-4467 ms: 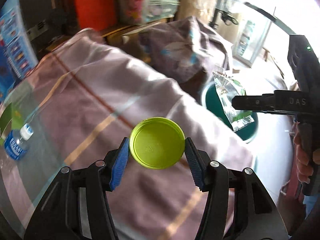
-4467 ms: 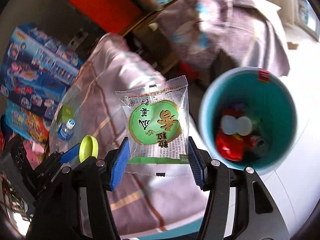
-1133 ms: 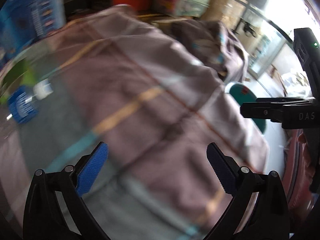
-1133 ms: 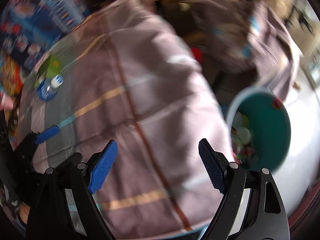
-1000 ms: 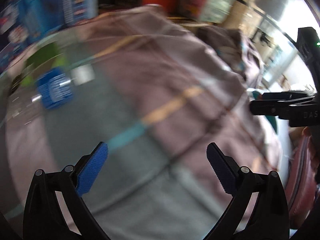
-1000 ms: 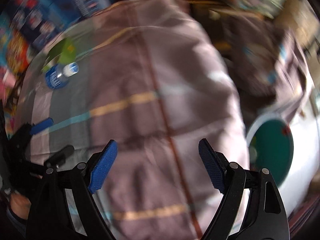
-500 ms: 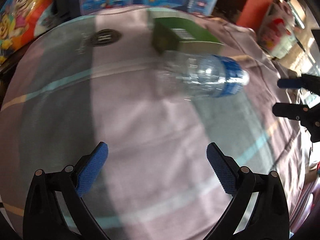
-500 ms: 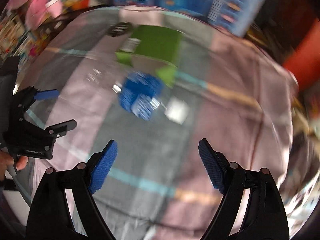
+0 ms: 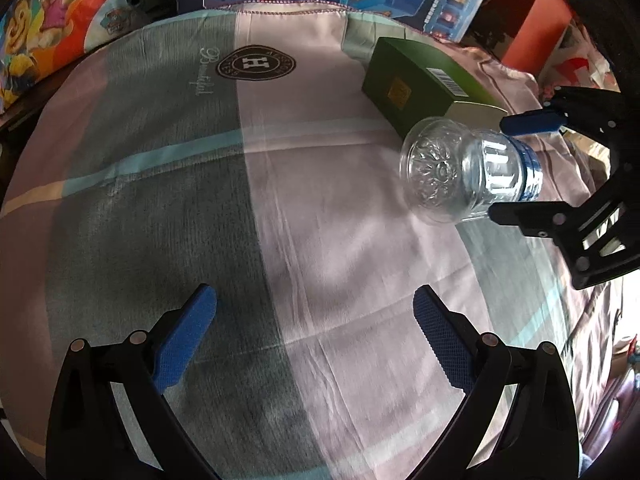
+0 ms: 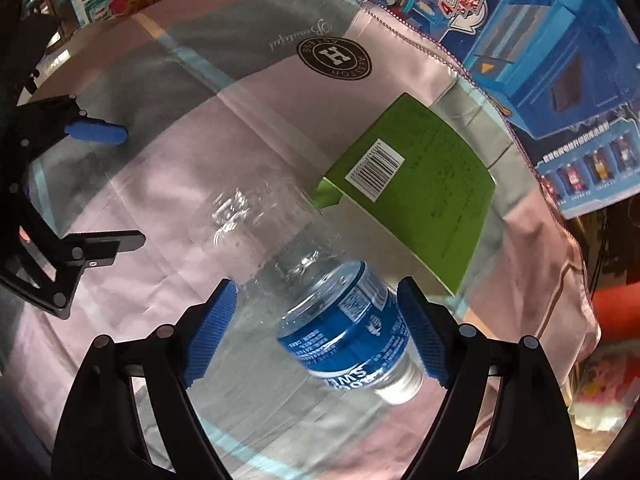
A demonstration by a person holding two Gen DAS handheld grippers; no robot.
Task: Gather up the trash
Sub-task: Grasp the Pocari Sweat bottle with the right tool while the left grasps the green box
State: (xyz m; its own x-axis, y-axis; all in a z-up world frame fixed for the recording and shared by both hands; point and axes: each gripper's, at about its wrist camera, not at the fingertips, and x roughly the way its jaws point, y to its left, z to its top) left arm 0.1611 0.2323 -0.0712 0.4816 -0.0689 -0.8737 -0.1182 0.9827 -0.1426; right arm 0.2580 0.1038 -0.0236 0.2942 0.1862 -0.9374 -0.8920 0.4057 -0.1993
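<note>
A clear plastic bottle [image 10: 344, 328] with a blue label lies on its side on the striped cloth, its base toward the left wrist camera [image 9: 460, 176]. My right gripper [image 10: 316, 300] stands open astride the bottle's labelled end, one blue pad on each side, with no visible squeeze; it also shows at the right edge as the right gripper [image 9: 516, 170]. My left gripper [image 9: 314, 312] is open and empty over bare cloth, well short of the bottle, and appears as the left gripper [image 10: 108, 188] at the left. A green carton [image 10: 412, 192] lies just behind the bottle, the same green carton [image 9: 420, 84].
A pink, grey and teal striped cloth [image 9: 180, 200] covers the round table. Blue toy boxes [image 10: 560, 80] and cartoon packaging [image 9: 48, 28] crowd the far edge. An orange box [image 9: 532, 28] stands at the back right.
The green lid and snack packet held earlier are gone from the jaws. Both views swung from the cloth near the teal bin to the table's back; the bottle now lies between the right jaws.
</note>
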